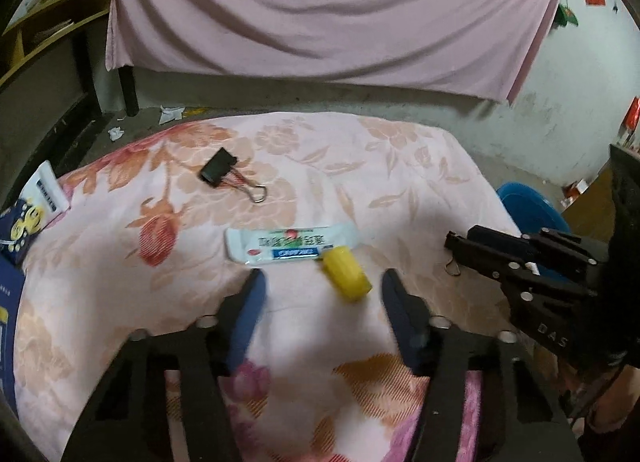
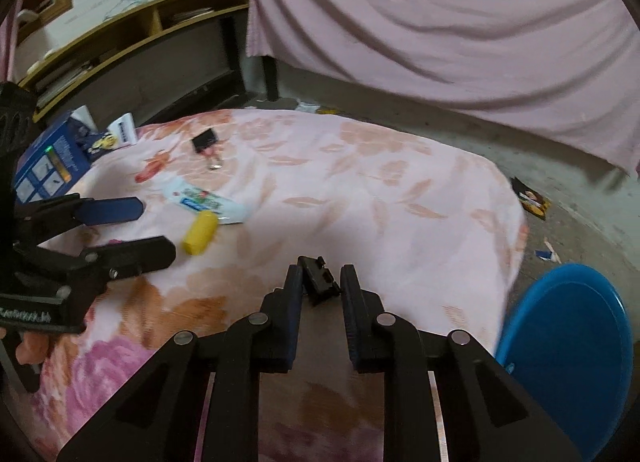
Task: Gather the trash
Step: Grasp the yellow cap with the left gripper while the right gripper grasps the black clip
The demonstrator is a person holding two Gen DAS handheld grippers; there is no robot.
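left gripper (image 1: 322,286) jaws apart (empty) | right gripper (image 2: 320,282) jaws clamp binder clip (image 2: 320,282)

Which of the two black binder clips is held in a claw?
The black binder clip pinched in the right claw; the other binder clip lies free on the floral cloth, handles spread.

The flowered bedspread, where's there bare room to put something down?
Free: the far right stretch of the bedspread, between the binder clip and the blue stool. Crowded: the left, with the boxes, sachet and yellow cylinder.
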